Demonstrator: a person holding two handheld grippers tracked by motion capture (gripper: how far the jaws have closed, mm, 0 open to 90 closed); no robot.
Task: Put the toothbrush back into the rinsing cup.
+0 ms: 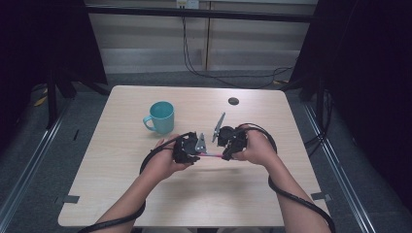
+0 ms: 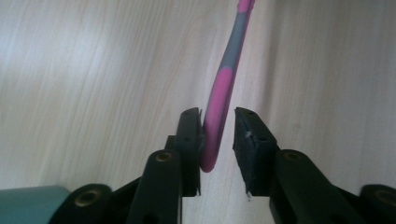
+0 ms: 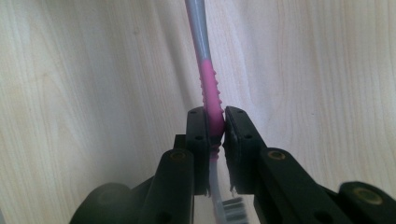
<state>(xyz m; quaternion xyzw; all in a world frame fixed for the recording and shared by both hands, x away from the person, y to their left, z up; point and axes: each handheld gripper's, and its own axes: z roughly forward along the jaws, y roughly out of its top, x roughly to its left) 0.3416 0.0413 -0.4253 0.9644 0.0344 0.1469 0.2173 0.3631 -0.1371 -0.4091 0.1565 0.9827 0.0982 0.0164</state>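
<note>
A pink and grey toothbrush (image 1: 212,155) hangs level just above the wooden table (image 1: 145,194), between my two grippers. My right gripper (image 3: 216,112) is shut on its ribbed pink neck (image 3: 209,84), and the bristle head (image 3: 231,207) sits behind the jaws. In the left gripper view the rounded pink end of the handle (image 2: 215,130) lies between the jaws of my left gripper (image 2: 218,113). It rests against one pad, with a gap to the other. In the high view the left gripper (image 1: 194,151) and the right gripper (image 1: 224,154) face each other at the table's middle.
A teal mug (image 1: 161,117) stands upright behind and to the left of my left hand, and its edge shows as the teal shape (image 2: 28,203). A dark round hole (image 1: 233,101) is in the tabletop at the back. Black cables (image 1: 291,196) trail off the front edge.
</note>
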